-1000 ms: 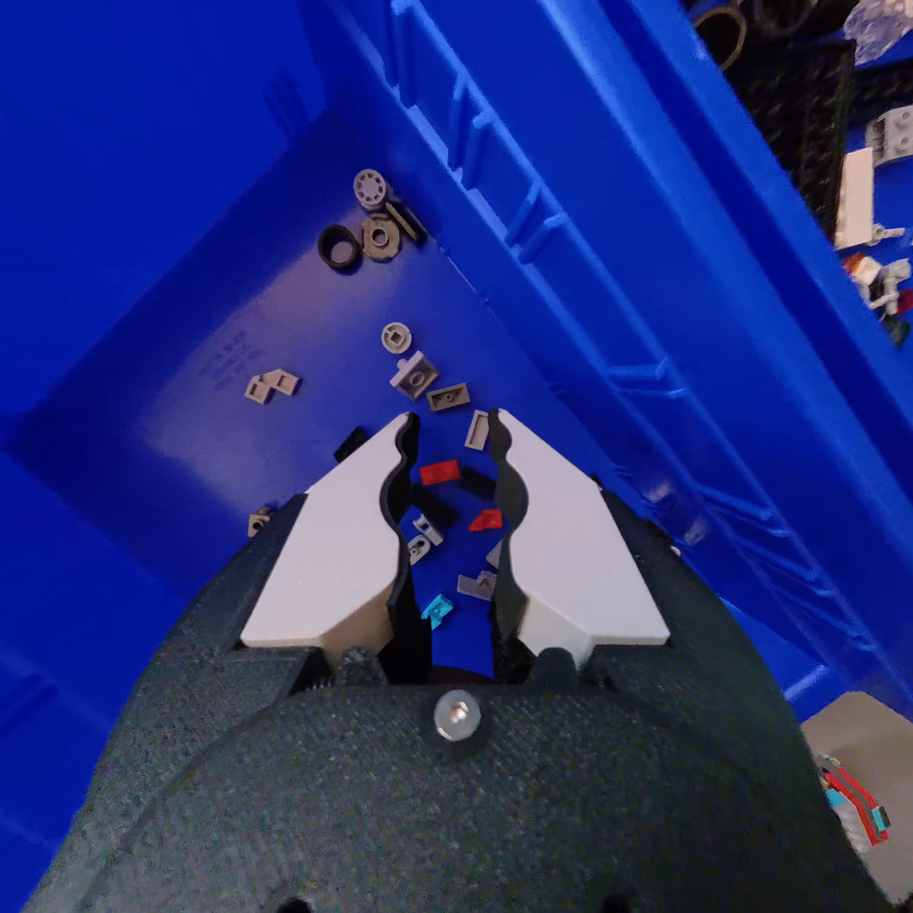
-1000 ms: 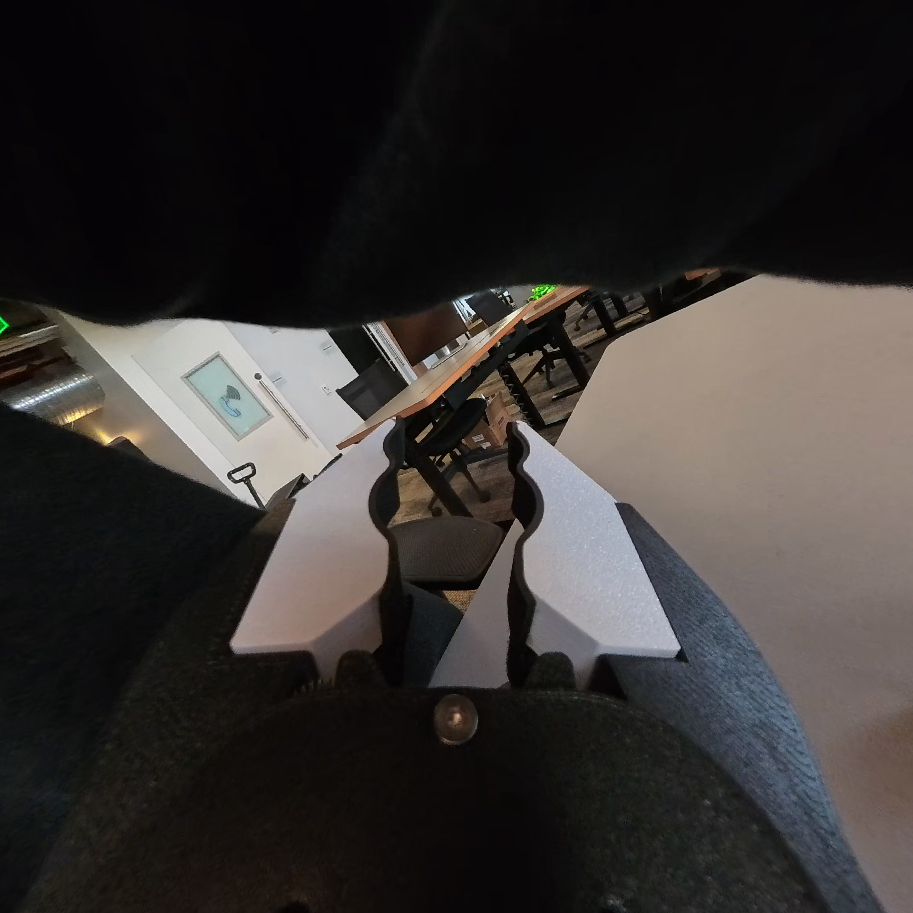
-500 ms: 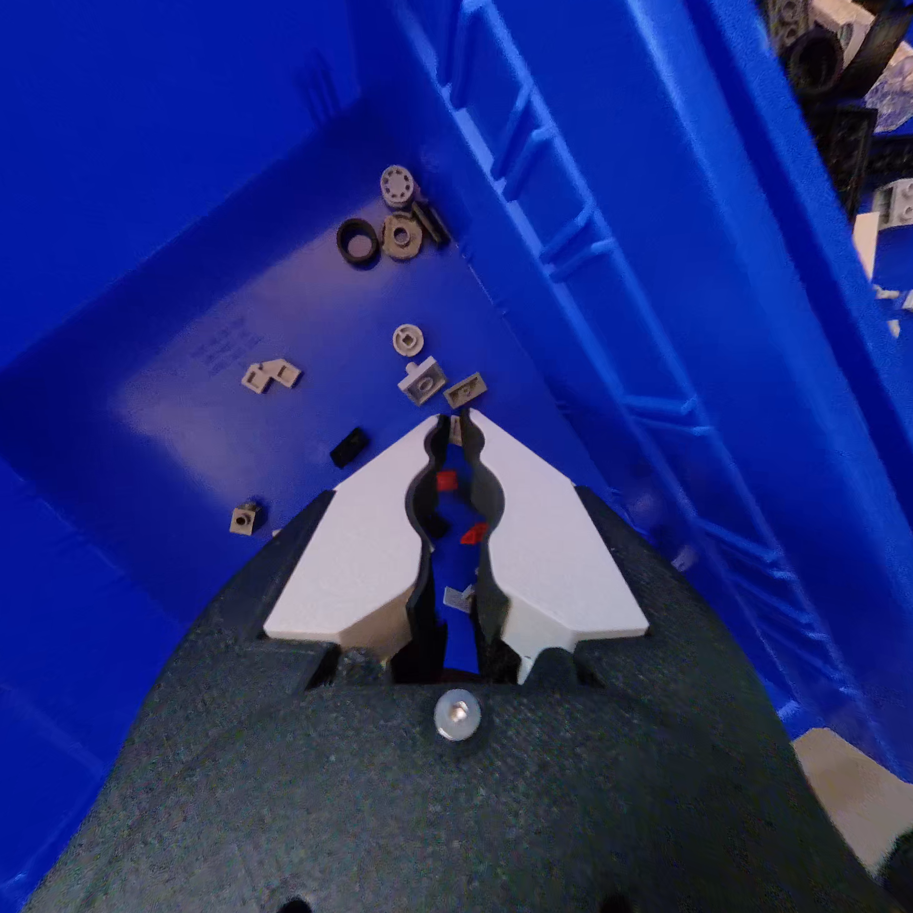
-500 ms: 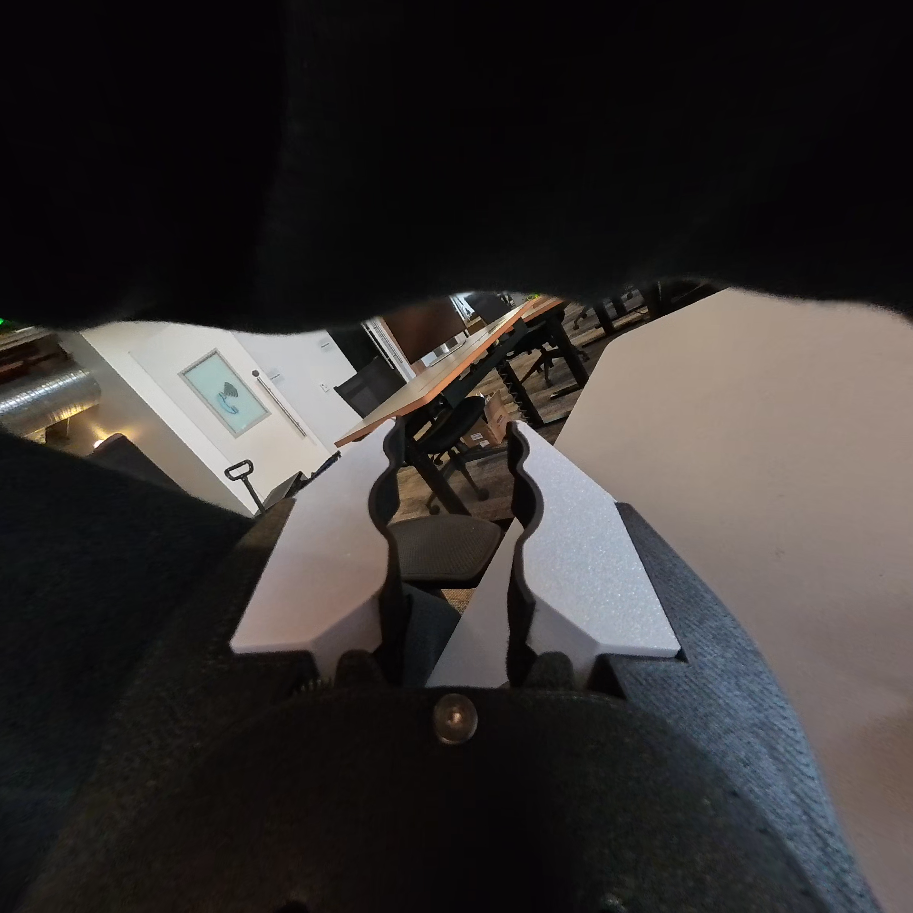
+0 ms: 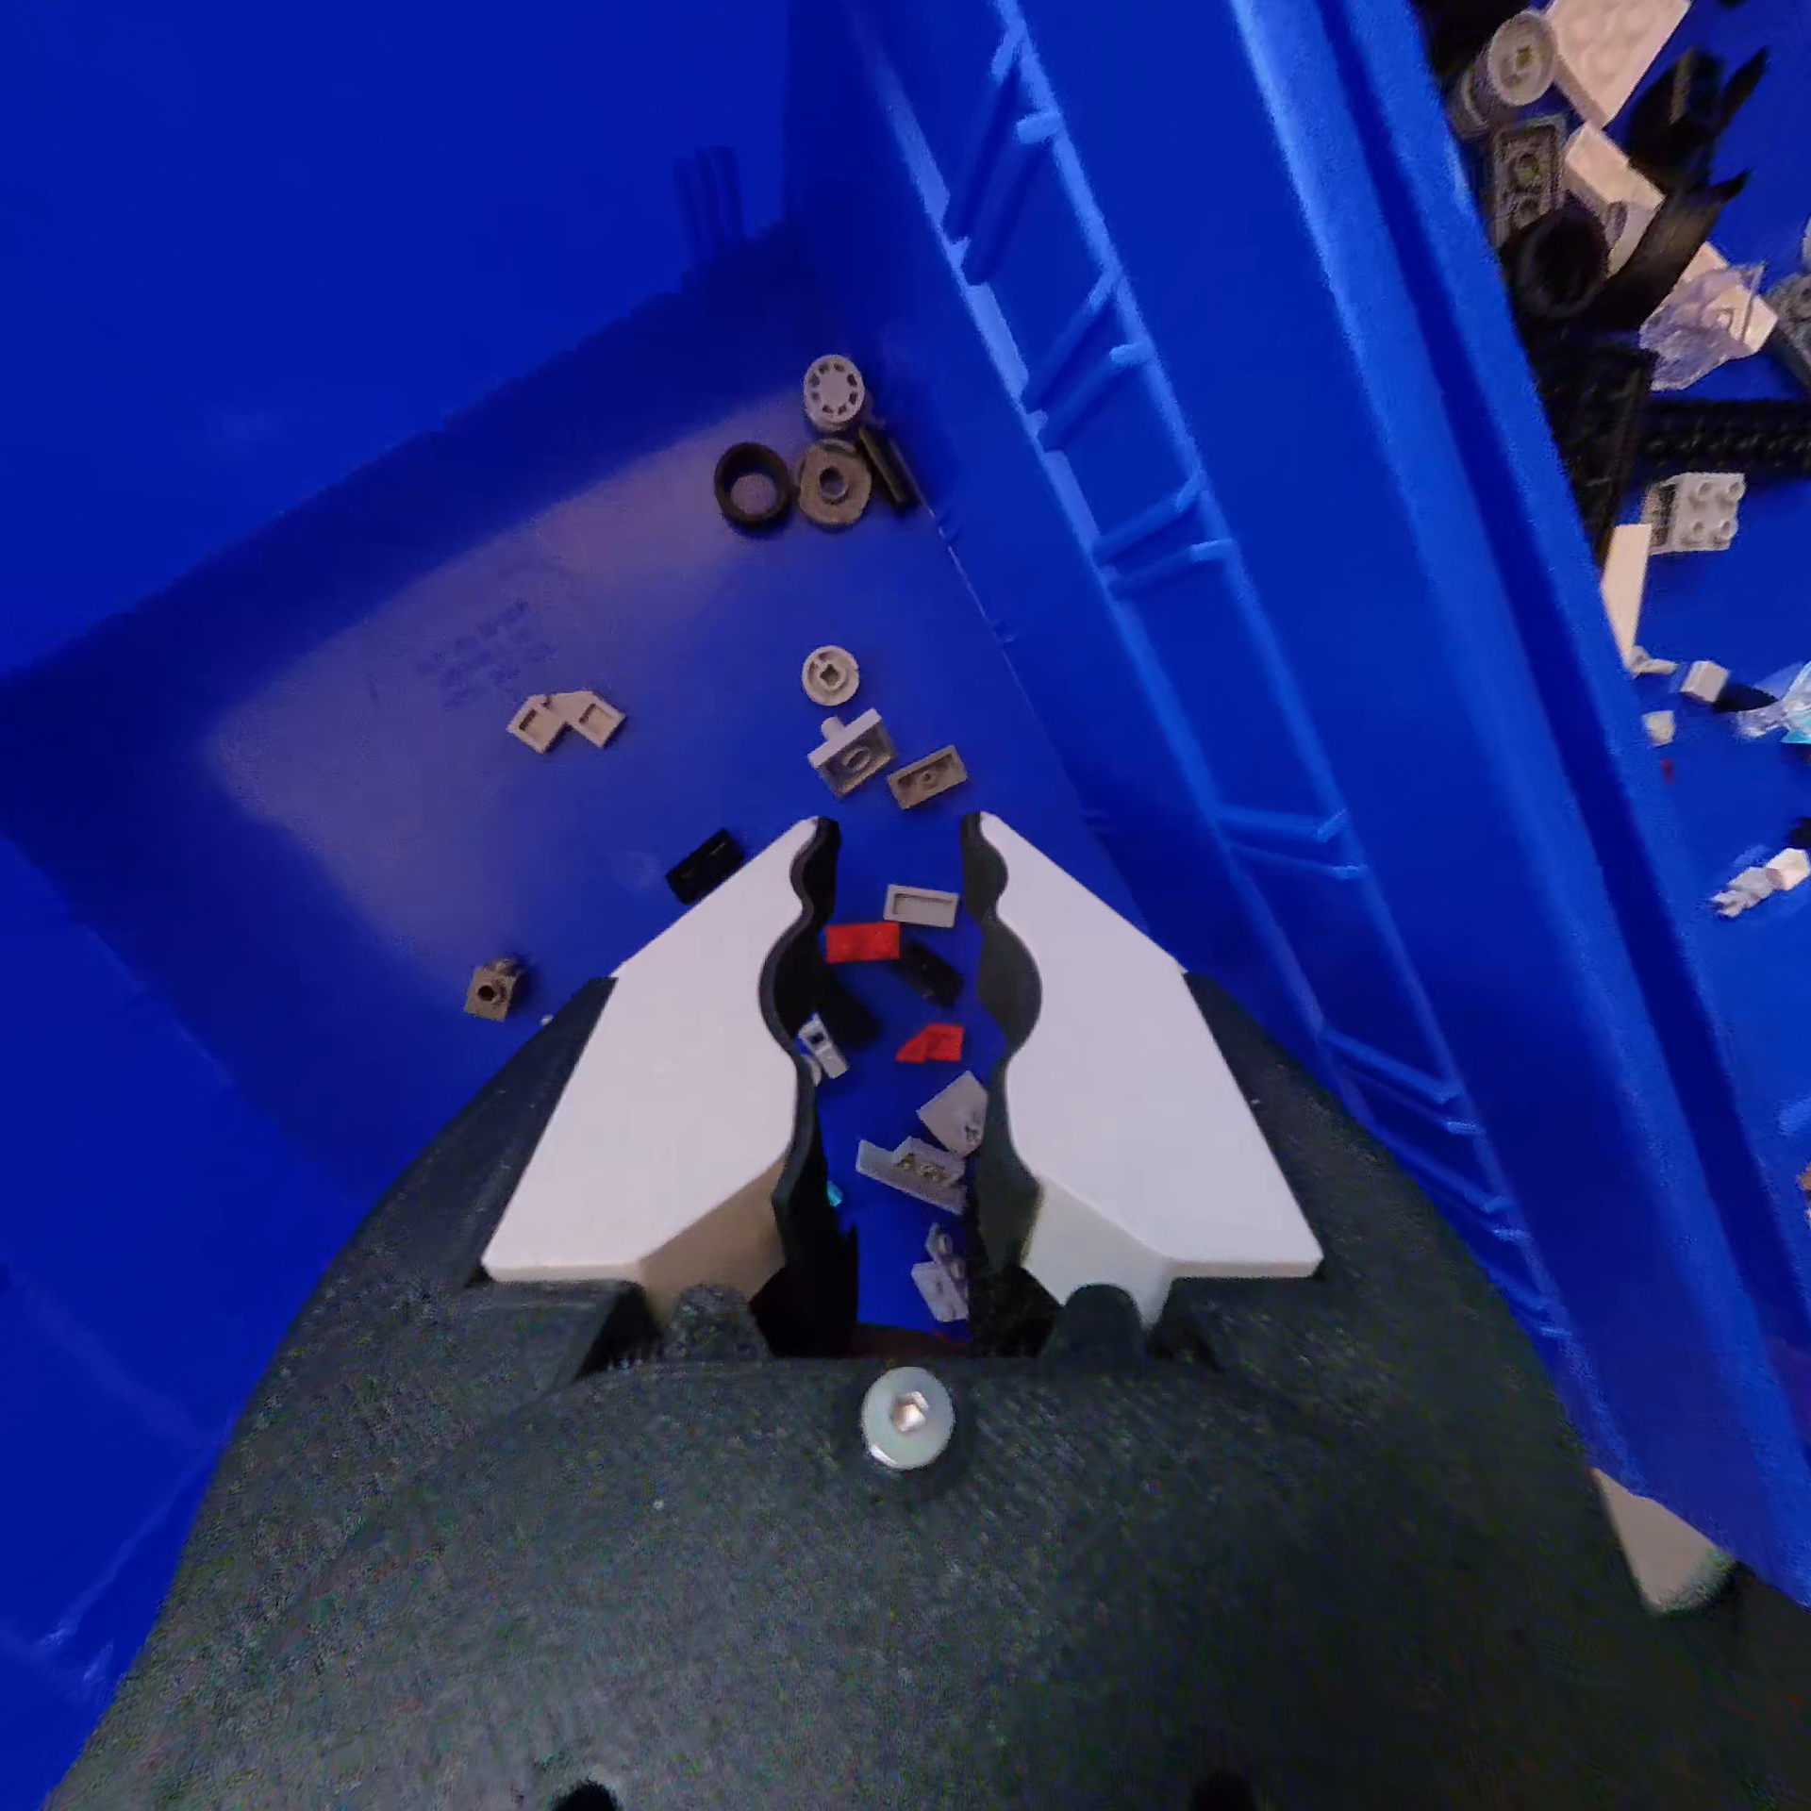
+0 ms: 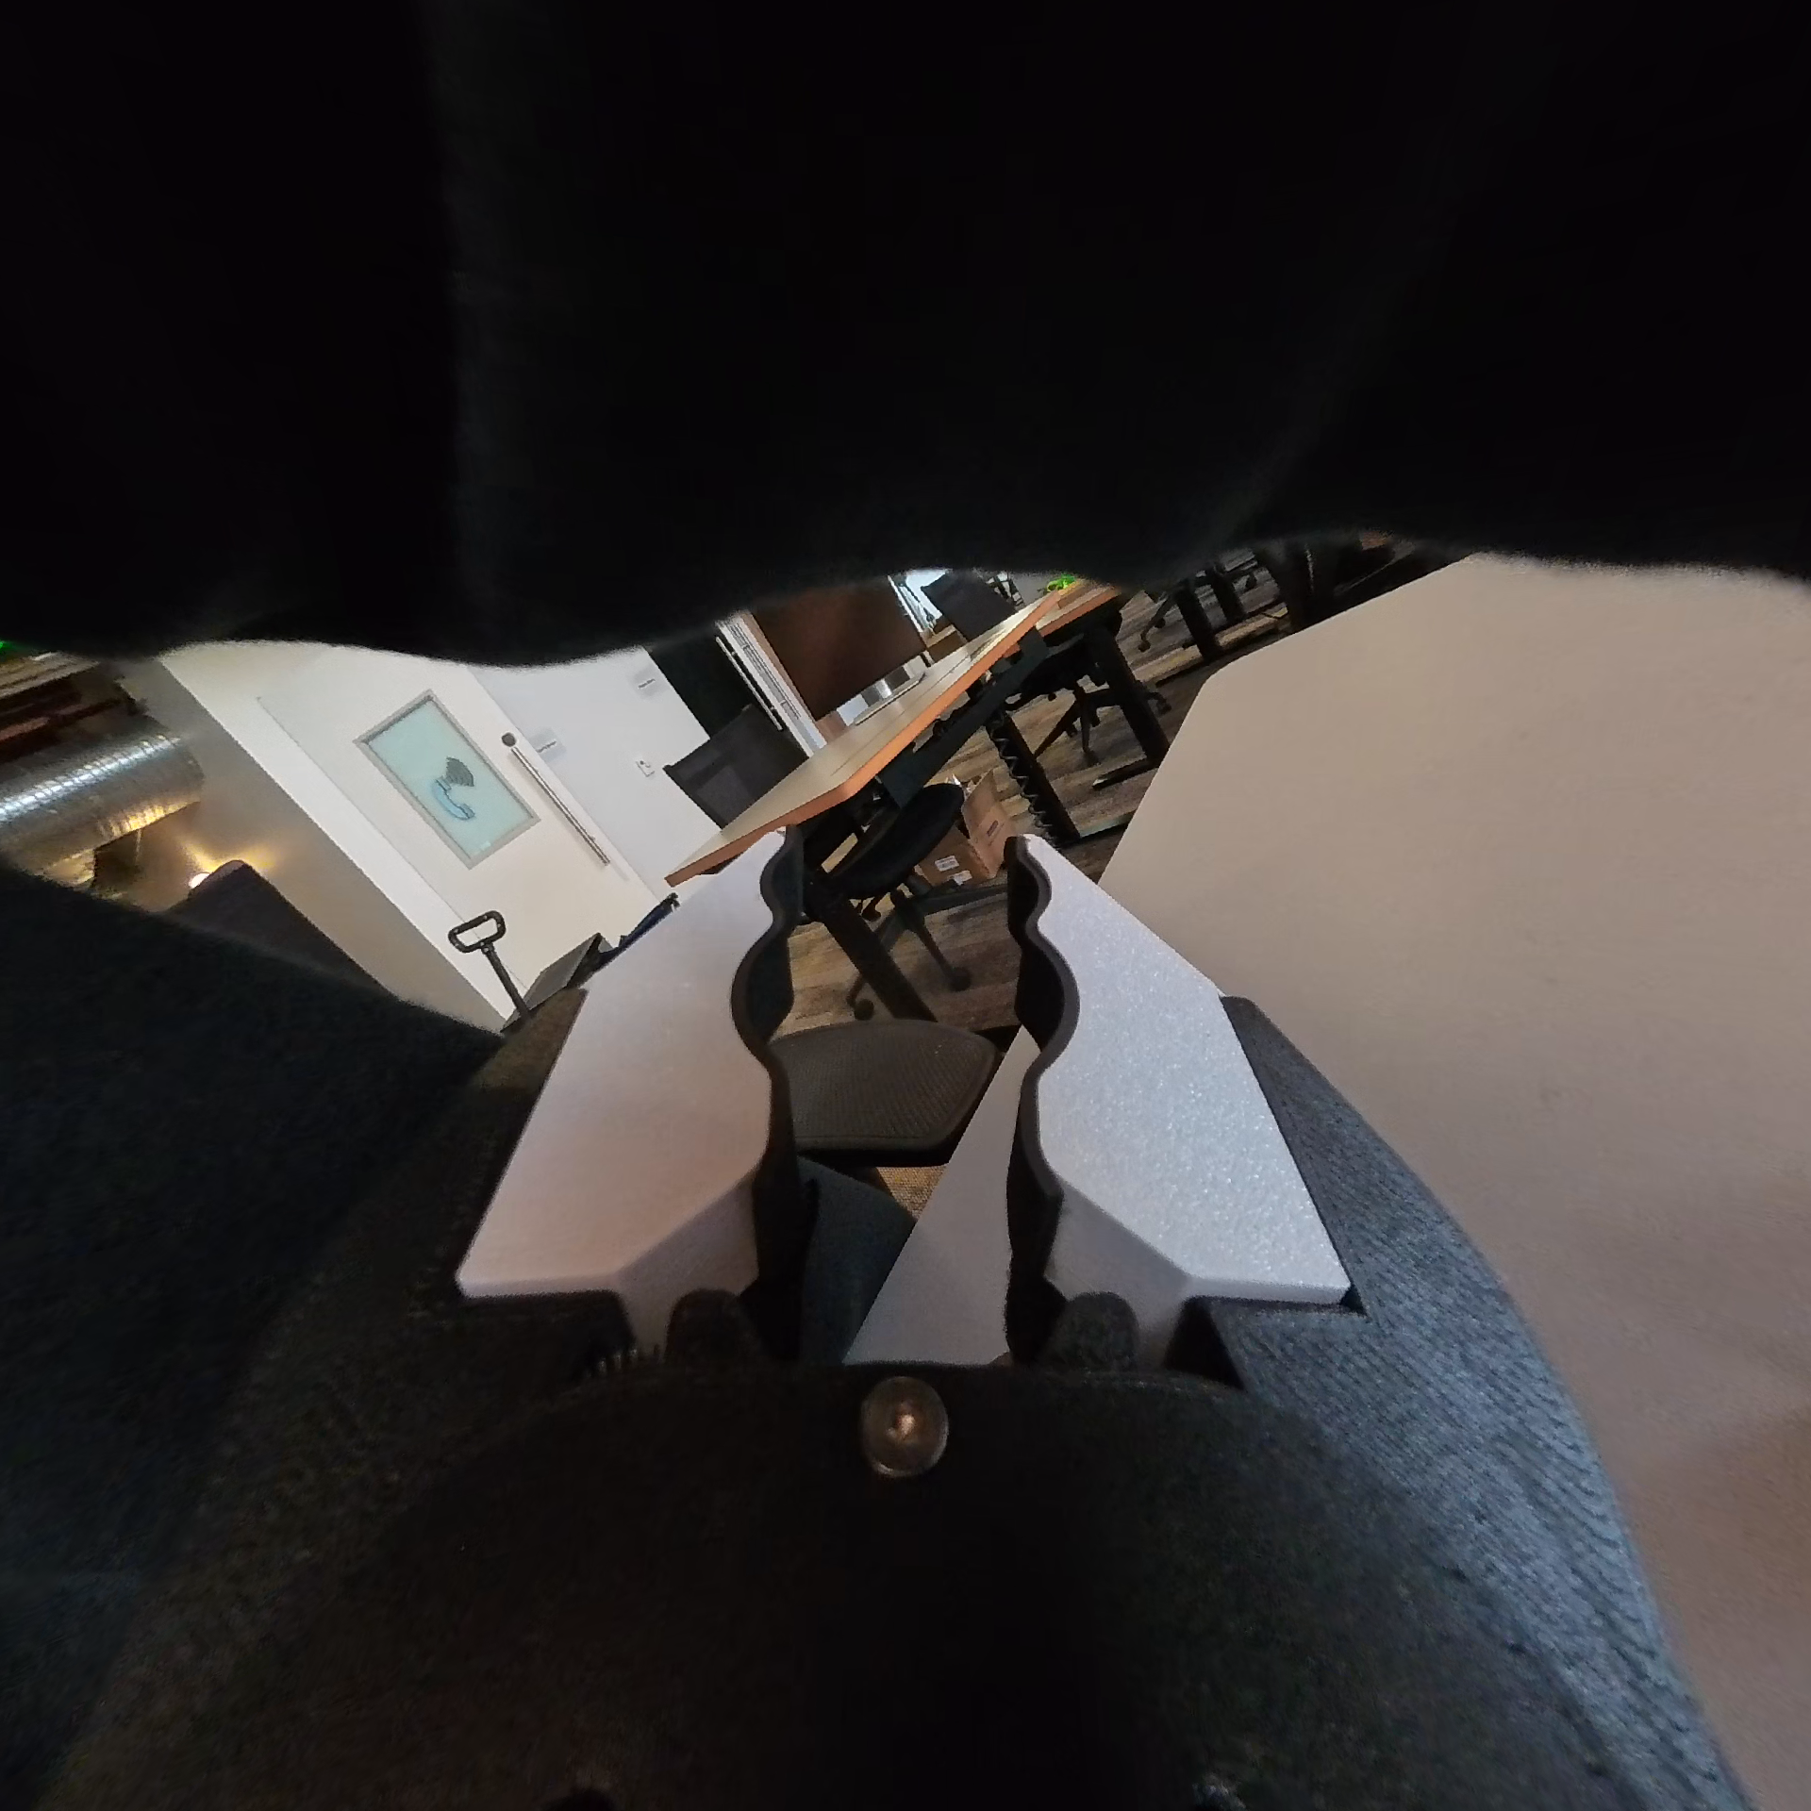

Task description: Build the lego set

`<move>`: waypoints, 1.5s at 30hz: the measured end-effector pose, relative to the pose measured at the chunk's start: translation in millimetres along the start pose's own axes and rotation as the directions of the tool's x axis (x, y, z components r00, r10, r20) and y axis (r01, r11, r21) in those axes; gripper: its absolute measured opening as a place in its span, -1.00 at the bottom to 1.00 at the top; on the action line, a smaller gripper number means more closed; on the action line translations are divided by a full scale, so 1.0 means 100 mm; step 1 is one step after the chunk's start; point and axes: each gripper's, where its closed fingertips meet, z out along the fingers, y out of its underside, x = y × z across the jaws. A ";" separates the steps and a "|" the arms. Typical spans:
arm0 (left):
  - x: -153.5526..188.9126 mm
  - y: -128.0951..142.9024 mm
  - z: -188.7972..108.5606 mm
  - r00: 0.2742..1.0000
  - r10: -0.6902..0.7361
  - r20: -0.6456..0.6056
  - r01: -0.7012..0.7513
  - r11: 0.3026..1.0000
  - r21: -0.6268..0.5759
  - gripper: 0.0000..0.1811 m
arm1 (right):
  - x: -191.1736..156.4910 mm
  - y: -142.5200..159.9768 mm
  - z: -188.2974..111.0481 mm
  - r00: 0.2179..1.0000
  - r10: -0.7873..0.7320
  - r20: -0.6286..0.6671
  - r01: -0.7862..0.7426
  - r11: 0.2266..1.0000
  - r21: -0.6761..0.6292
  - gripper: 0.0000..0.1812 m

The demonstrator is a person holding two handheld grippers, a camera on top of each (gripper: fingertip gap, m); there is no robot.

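My left gripper [image 5: 900, 833] is open and empty, hanging inside a blue bin [image 5: 392, 294] above small loose lego pieces on its floor. Between its fingers lie a grey tile [image 5: 919, 904], a red plate [image 5: 861, 943], a black piece [image 5: 929, 970] and a red slope [image 5: 931, 1043]. Just beyond the tips lie two grey plates [image 5: 853, 759] [image 5: 927, 776]. A black tyre [image 5: 752, 487] and grey wheel hubs [image 5: 835, 394] sit in the far corner. My right gripper [image 6: 897, 857] is open and empty, held beside a white table [image 6: 1470, 882], facing away from the bins.
The bin's ribbed right wall [image 5: 1127, 490] stands close to my left gripper. A second blue bin [image 5: 1715, 686] to the right holds more lego pieces. Dark cloth [image 6: 882, 294] covers the upper half of the right wrist view. Desks and office chairs [image 6: 882, 862] stand beyond.
My left gripper closed to a narrow gap half a second ago and has opened again; it holds nothing. It shifted slightly over the pieces. The right gripper has barely moved.
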 end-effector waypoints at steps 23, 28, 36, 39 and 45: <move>-0.02 -0.03 -0.08 0.994 0.039 0.097 -0.042 0.999 0.026 -0.79 | 0.00 0.01 0.00 1.000 -0.008 0.000 0.008 1.000 -0.005 -0.54; 0.14 0.12 -0.73 0.999 -0.027 0.027 0.023 0.989 0.146 -0.79 | 0.00 0.02 0.00 1.000 -0.015 -0.004 0.015 1.000 -0.011 -0.55; 0.59 1.21 -2.14 0.975 -0.210 -0.073 0.222 0.888 0.403 -0.80 | 0.00 0.00 -0.01 0.999 -0.035 -0.023 0.035 0.999 0.001 -0.54; 0.66 1.83 -2.51 0.948 -0.307 -0.091 0.310 0.813 0.492 -0.80 | -0.03 0.00 -0.04 0.997 -0.070 -0.045 0.070 0.998 0.008 -0.55; 0.77 2.96 -2.87 0.881 -0.433 -0.190 0.444 0.619 0.648 -0.80 | -0.02 -0.14 -0.25 0.980 -0.113 -0.162 0.132 0.985 0.115 -0.55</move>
